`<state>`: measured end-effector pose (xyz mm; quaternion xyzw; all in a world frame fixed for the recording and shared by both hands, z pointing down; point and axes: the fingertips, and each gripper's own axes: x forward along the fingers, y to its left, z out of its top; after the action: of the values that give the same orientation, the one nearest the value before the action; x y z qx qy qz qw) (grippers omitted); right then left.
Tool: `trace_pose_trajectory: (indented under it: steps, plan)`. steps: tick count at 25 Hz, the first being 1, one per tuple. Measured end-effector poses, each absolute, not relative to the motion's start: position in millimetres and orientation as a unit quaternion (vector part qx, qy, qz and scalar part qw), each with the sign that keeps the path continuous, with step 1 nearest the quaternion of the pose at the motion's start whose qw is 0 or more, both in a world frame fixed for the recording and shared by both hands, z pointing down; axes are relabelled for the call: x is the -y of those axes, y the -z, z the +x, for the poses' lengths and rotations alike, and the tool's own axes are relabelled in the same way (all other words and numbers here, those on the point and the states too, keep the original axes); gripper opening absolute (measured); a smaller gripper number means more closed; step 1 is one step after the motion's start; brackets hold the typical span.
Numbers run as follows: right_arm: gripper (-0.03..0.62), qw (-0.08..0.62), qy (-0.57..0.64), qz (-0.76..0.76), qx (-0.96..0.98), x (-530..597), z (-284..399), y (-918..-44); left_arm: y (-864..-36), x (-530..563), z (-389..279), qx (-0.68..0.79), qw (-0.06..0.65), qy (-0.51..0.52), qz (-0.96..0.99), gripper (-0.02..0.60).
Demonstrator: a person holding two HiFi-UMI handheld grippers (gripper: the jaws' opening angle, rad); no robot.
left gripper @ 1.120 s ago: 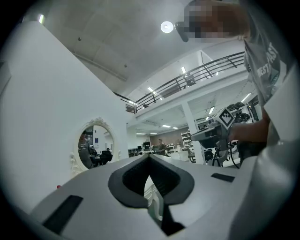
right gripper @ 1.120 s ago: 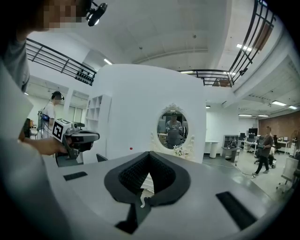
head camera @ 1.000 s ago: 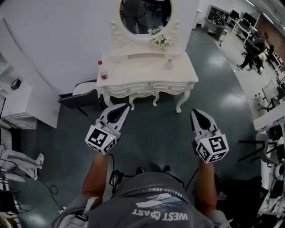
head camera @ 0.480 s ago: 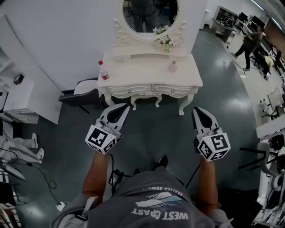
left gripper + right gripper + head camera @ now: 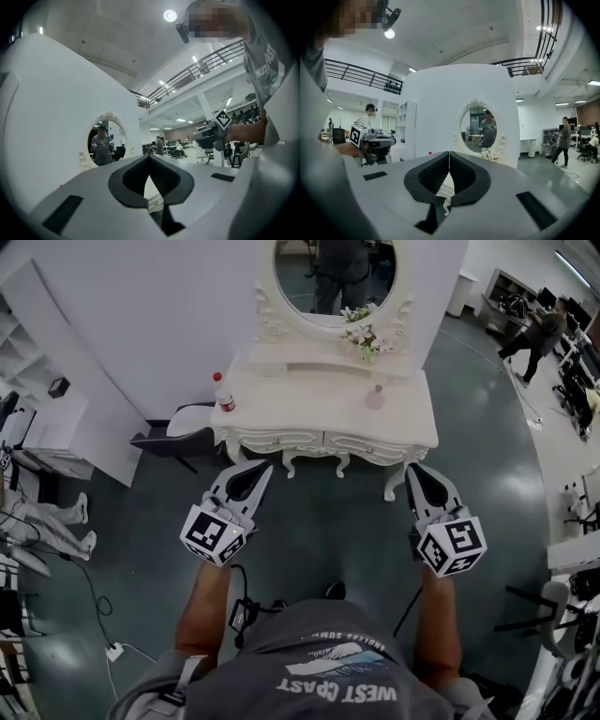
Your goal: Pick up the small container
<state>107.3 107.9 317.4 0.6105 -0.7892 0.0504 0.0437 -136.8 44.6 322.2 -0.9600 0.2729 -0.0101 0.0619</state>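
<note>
A small pale container (image 5: 375,397) stands on the right part of a white vanity table (image 5: 309,413), below the oval mirror (image 5: 335,277). It is too small to make out in the gripper views. My left gripper (image 5: 259,470) and right gripper (image 5: 413,471) hang over the dark floor, just short of the table's front edge, both shut and holding nothing. In the left gripper view the jaws (image 5: 149,157) meet at the tip. The right gripper's jaws (image 5: 449,153) also touch. Each gripper shows in the other's view: the right gripper (image 5: 210,136) and the left gripper (image 5: 375,140).
A bottle with a red cap (image 5: 225,395) stands at the table's left end and a bunch of flowers (image 5: 362,336) by the mirror. A dark chair (image 5: 176,439) sits left of the table, white shelving (image 5: 52,423) further left. A person (image 5: 536,332) stands far right.
The vanity table has drawn nearer and shifted right in the head view as the person steps forward. Both grippers keep their place and stay shut.
</note>
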Motion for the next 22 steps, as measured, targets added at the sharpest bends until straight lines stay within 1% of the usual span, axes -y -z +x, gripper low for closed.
trace_pose_trajectory:
  steps: [11,22]
  plan:
    - [0.026,0.032,-0.057,0.576,0.815,-79,166,-328,-323,-41,-84,-0.312,0.070,0.026,-0.947,0.015]
    - [0.026,0.020,-0.068,0.589,0.805,-74,208,-337,-326,-30,-32,-0.287,0.077,0.041,-0.954,0.015]
